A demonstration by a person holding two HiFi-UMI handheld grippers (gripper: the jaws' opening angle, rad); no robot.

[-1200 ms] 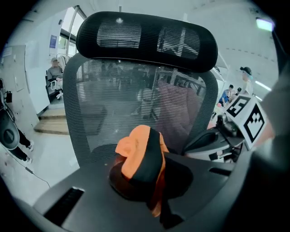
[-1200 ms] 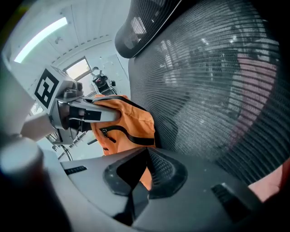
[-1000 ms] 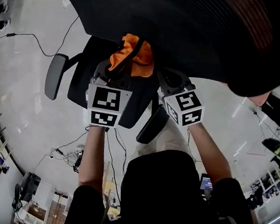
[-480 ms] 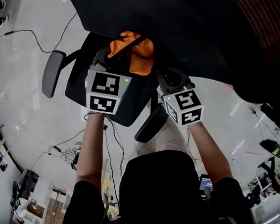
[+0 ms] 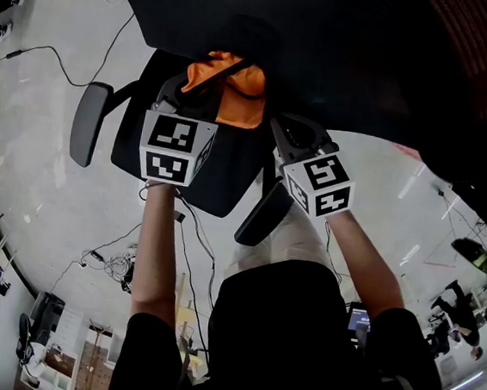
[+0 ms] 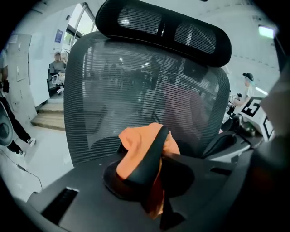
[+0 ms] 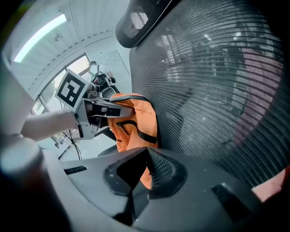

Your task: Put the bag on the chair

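An orange bag (image 5: 227,86) with black straps hangs just over the black seat (image 5: 228,175) of an office chair, against its mesh back (image 6: 136,81). My left gripper (image 5: 191,99) is shut on the bag's upper fabric (image 6: 136,145); its jaws have just been opening a little, with the fabric still between them. In the right gripper view the left gripper (image 7: 108,110) holds the bag (image 7: 138,113) by its top. My right gripper (image 5: 278,131) is beside the bag's right edge, its jaws (image 7: 147,154) closed at the tips with orange fabric between them.
Two grey armrests (image 5: 88,122) (image 5: 259,213) flank the seat. The headrest (image 6: 163,27) tops the mesh back. Black cables (image 5: 66,72) trail over the pale floor. People stand far off at the left (image 6: 56,68), by some steps (image 6: 47,118).
My left gripper and the bag have shifted left and sunk nearer the seat. The right gripper has stayed where it was.
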